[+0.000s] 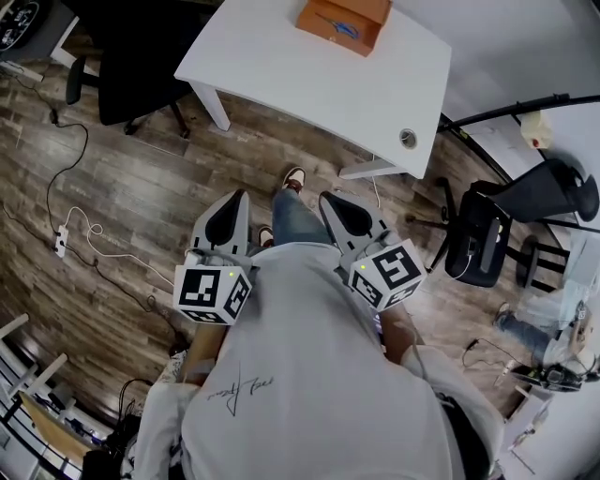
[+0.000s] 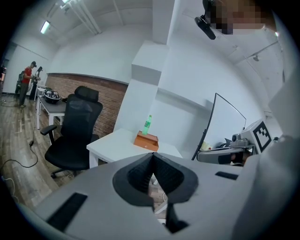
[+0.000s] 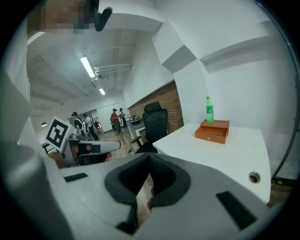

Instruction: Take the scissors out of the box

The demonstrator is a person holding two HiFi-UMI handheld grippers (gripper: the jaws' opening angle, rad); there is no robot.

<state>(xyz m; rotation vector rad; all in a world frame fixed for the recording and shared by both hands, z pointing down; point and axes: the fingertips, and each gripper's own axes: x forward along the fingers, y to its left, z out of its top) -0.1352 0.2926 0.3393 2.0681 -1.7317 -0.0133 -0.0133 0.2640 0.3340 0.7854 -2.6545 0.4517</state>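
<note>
Both hand-held grippers are closed on nothing, their jaws pressed together: the left hand-held gripper point(image 1: 234, 202) sits at 9 o'clock of the right hand-held gripper point(image 1: 333, 202), and both point toward 12 o'clock above the wood-plank floor point(image 1: 122, 197). Well apart from them at 12 o'clock, the open orange rectangular box point(image 3: 211, 136) rests on the white rectangular worktop point(image 1: 281, 56), with the blue-handled scissors point(image 1: 342, 26) lying inside. A green plastic bottle point(image 3: 209, 110) stands upright just behind the box.

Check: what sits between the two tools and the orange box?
Head view: wood floor and the person's shoe, then bare white table up to the box. Nothing else lies ahead of the left tool or right tool.
</note>
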